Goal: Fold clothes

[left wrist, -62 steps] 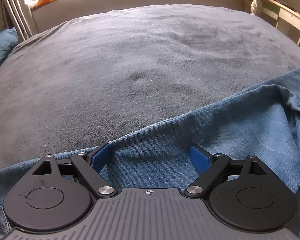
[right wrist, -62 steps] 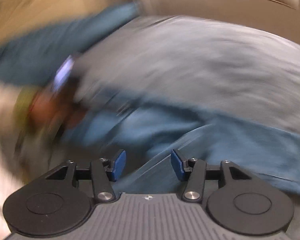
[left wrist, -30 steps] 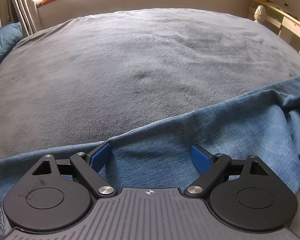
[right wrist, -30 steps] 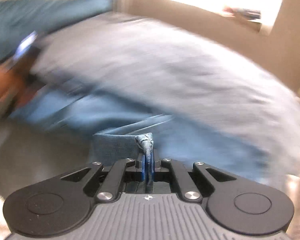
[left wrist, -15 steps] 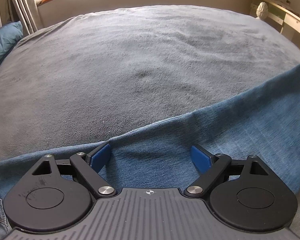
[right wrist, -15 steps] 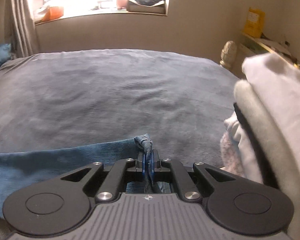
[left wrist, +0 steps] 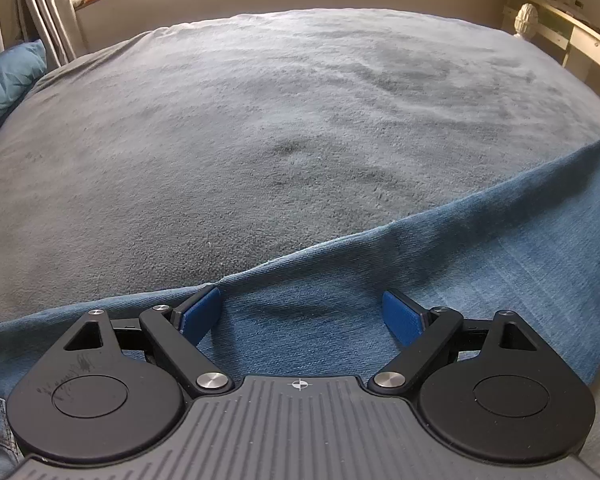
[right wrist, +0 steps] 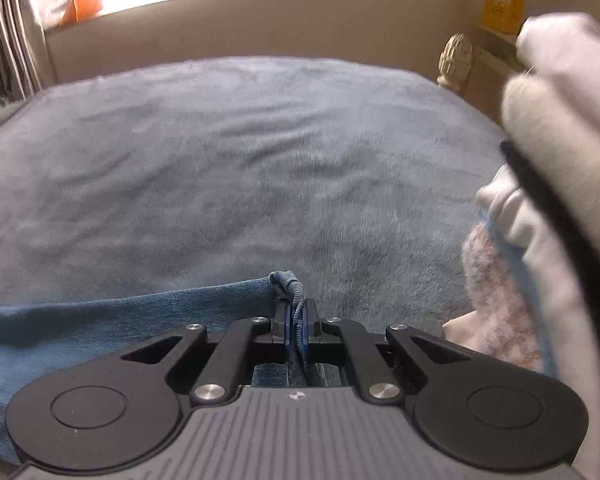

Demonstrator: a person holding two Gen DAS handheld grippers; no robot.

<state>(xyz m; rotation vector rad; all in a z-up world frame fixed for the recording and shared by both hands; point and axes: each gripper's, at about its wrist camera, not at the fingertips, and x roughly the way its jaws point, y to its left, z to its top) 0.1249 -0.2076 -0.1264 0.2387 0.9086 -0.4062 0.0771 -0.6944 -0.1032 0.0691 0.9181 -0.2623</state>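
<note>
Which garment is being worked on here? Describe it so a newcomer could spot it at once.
On the wide grey bed, look along the near edge for the blue denim jeans spread flat. Unlike the pale stack of clothes to the right, this is dark blue, and the right tongs pinch its bunched end.

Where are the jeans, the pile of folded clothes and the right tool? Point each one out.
jeans (left wrist: 440, 280): left wrist view, on the flat denim ahead of the open pads.
pile of folded clothes (right wrist: 560, 128): right wrist view, on the pale upper layers at the right edge.
right tool (right wrist: 296, 320): right wrist view, between the fingertips shut on a denim edge.
</note>
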